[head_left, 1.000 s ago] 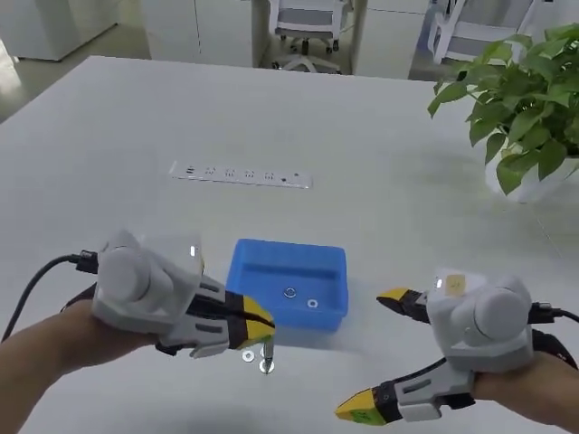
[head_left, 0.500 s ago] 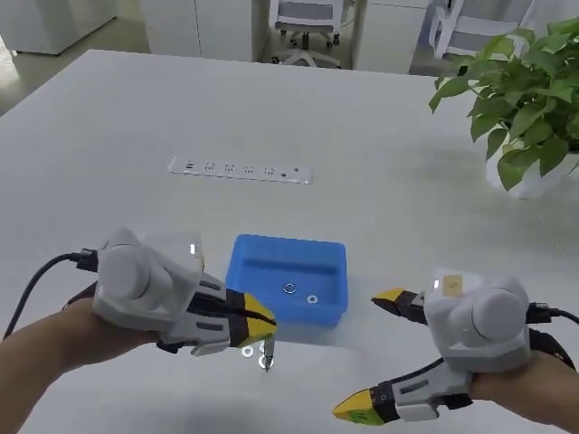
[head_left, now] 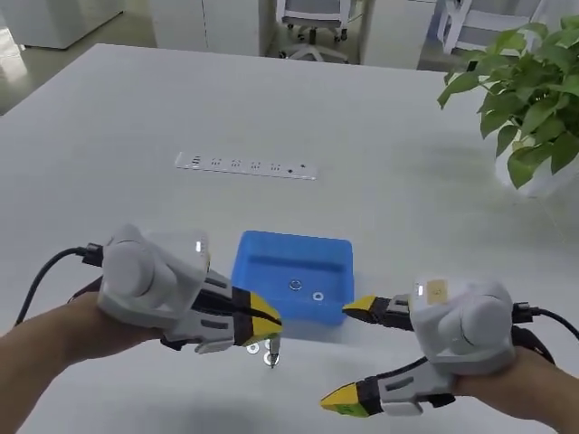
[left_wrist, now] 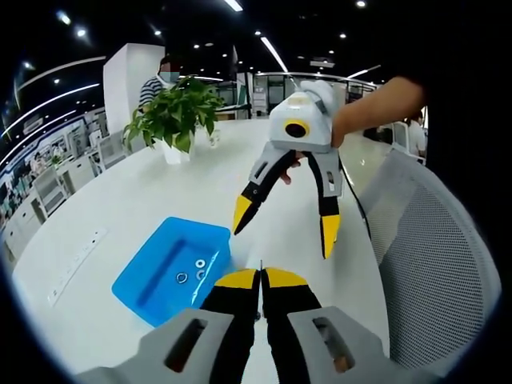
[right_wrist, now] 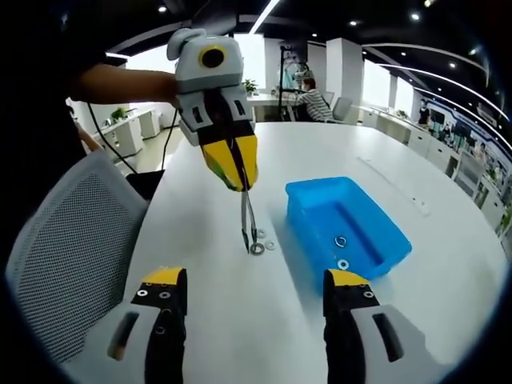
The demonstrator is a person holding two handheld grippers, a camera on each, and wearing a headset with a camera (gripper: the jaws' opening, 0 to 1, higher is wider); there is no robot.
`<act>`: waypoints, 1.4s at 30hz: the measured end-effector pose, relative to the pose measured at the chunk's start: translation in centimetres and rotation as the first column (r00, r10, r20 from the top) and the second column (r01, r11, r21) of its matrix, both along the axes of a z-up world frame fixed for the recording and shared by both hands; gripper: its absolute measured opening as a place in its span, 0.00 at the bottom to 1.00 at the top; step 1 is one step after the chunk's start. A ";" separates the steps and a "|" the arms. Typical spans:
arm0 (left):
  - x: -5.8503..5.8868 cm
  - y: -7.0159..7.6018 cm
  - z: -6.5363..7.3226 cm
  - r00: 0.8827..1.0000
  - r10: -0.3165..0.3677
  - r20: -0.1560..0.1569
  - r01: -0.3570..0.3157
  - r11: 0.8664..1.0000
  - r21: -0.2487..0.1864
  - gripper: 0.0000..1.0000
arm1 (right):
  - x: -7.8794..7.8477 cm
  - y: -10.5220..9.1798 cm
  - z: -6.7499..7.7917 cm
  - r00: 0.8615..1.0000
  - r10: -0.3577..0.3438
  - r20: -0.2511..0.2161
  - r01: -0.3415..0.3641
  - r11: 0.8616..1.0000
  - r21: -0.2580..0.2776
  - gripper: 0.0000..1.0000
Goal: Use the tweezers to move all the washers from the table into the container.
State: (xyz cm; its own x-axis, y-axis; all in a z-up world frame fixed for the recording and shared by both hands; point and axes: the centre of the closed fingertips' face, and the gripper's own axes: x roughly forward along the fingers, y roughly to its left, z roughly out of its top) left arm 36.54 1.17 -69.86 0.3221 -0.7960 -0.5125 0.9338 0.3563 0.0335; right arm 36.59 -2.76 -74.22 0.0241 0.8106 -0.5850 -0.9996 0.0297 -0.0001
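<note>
My left gripper (head_left: pixel 269 318) (left_wrist: pixel 261 276) is shut on thin metal tweezers (head_left: pixel 270 346) (right_wrist: pixel 246 214). Their tips point down at the table just in front of the blue container (head_left: pixel 336 271) (left_wrist: pixel 152 276) (right_wrist: pixel 384 232). A washer (head_left: pixel 271 359) (right_wrist: pixel 257 249) lies at the tweezer tips, and another washer (head_left: pixel 251 347) (right_wrist: pixel 270 245) sits close beside it. Two washers (head_left: pixel 295 286) (left_wrist: pixel 200 262) (right_wrist: pixel 341 241) rest inside the container. My right gripper (head_left: pixel 342 355) (right_wrist: pixel 254 278) stands open to the right of the tweezers, with nothing between its jaws.
A white power strip (head_left: pixel 246 166) lies on the white table (head_left: pixel 136 108) beyond the container. A potted green plant (head_left: pixel 534 99) (left_wrist: pixel 172 120) stands at the far right. Office chairs (head_left: pixel 312 23) stand past the far edge. A mesh chair (right_wrist: pixel 60 256) is close by.
My right gripper has drifted left, closer to the container's near corner. The left gripper still holds the tweezers over the same washers. The head camera tilted slightly.
</note>
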 end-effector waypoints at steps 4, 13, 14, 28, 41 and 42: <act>-0.1 -0.1 0.1 1.000 -0.012 -0.005 0.012 1.000 0.002 0.05 | 0.0 0.8 -0.3 0.999 0.040 0.017 -0.040 0.999 -0.007 0.60; -0.2 -0.1 0.1 0.999 -0.041 -0.015 0.041 0.999 0.008 0.05 | -0.2 2.9 -0.6 0.990 0.137 0.042 -0.137 0.991 -0.012 0.44; -0.2 -0.1 0.1 0.999 -0.045 -0.018 0.045 0.999 0.008 0.05 | -0.2 3.3 -0.6 0.987 0.151 0.045 -0.151 0.988 -0.012 0.41; -0.3 -0.4 0.2 0.996 -0.079 -0.035 0.080 0.997 0.017 0.05 | -0.7 5.8 -1.9 0.959 0.275 0.062 -0.273 0.961 -0.051 0.21; -0.1 -0.3 0.1 0.996 -0.078 -0.045 0.079 0.997 0.016 0.06 | -0.8 6.5 -2.4 0.949 0.309 0.062 -0.304 0.950 -0.072 0.11; -0.1 -0.3 0.1 0.996 -0.077 -0.045 0.078 0.997 0.016 0.06 | -0.8 6.4 -2.4 0.950 0.308 0.060 -0.303 0.950 -0.072 0.11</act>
State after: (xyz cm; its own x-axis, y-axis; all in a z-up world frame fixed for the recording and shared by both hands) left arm 36.44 0.82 -69.76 0.2364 -0.8080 -0.5396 0.9592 0.2826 -0.0029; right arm 35.82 3.69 -76.63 -0.1765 0.7483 -0.6395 -0.9581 -0.2795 -0.0626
